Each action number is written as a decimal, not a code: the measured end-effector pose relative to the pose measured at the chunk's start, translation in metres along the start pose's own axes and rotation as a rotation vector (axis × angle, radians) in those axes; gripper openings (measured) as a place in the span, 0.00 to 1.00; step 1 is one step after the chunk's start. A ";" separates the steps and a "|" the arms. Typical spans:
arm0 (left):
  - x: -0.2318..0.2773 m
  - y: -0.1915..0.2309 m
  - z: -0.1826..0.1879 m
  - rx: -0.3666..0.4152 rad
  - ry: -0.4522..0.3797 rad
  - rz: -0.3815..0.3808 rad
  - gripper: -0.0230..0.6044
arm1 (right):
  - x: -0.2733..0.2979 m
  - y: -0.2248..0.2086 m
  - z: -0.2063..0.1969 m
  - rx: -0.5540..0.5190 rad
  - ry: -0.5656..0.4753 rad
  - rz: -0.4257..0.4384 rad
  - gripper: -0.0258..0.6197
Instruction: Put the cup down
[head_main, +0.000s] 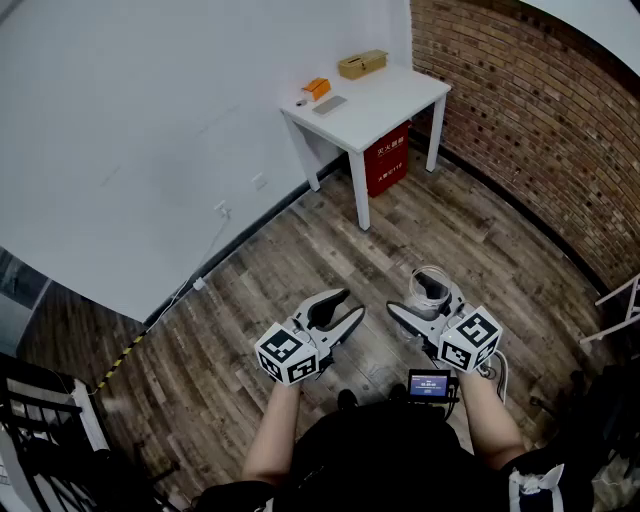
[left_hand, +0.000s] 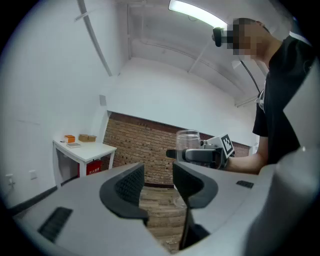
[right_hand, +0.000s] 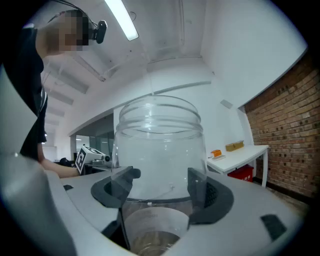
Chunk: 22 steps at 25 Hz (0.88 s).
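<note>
In the right gripper: the cup (right_hand: 160, 140) sits between the jaws of the right gripper (right_hand: 162, 182), one dark pad on each side of its wall, clamped on. It's up in the air, not resting on anything.
Cup axis: upright, mouth up. The head view looks straight down into the opening (head_main: 430, 287). So the long axis runs vertical, crosswise to the jaws, which grab it about halfway up.
Which side: it's all the right gripper (head_main: 420, 303). The left gripper (head_main: 338, 308) is just beside it, apart from the cup, not touching it.
Left jaws: standing apart with nothing between them (left_hand: 157, 182), only floorboards showing through the gap. From that side the cup (left_hand: 188, 137) pokes up above the right gripper (left_hand: 200, 155).
Landing spot: my guess is the white table (head_main: 385, 100), the only raised surface around. It's well apart from the cup, ahead and a bit to the left, against the wall. Otherwise there's the wood floor (head_main: 300, 260) right underneath.
Cup material: clear, see-through, round, with ridged rings near the rim and a pale patch low down that may be a label (can't read it). Looks smooth, so probably slippery.
Pads: dark, with a fine ribbed texture.
Table stuff: an orange box (head_main: 317, 87) and a cardboard box (head_main: 362, 64) at the back edge, leaving the front part bare. A red box (head_main: 388, 160) sits underneath.
Room: plank floor, brick wall on the right, plain white wall on the left.
</note>
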<state>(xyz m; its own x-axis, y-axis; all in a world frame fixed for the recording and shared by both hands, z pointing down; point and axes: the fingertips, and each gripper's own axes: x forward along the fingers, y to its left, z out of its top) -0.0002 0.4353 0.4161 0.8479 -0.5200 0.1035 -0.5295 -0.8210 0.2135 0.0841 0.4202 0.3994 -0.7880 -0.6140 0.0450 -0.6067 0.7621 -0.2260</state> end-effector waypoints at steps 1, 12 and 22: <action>0.001 0.000 0.000 0.004 0.002 0.000 0.31 | 0.000 0.001 0.003 0.000 -0.002 0.000 0.59; 0.007 -0.001 0.001 0.014 0.007 -0.005 0.31 | 0.002 -0.002 0.006 -0.026 0.012 -0.007 0.59; 0.007 -0.001 -0.001 0.024 0.013 -0.001 0.31 | 0.002 -0.008 0.003 -0.022 0.011 -0.027 0.59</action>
<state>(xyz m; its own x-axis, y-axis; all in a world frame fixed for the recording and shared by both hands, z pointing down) 0.0059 0.4326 0.4176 0.8487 -0.5161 0.1155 -0.5288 -0.8271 0.1904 0.0874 0.4126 0.3982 -0.7723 -0.6323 0.0618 -0.6300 0.7496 -0.2031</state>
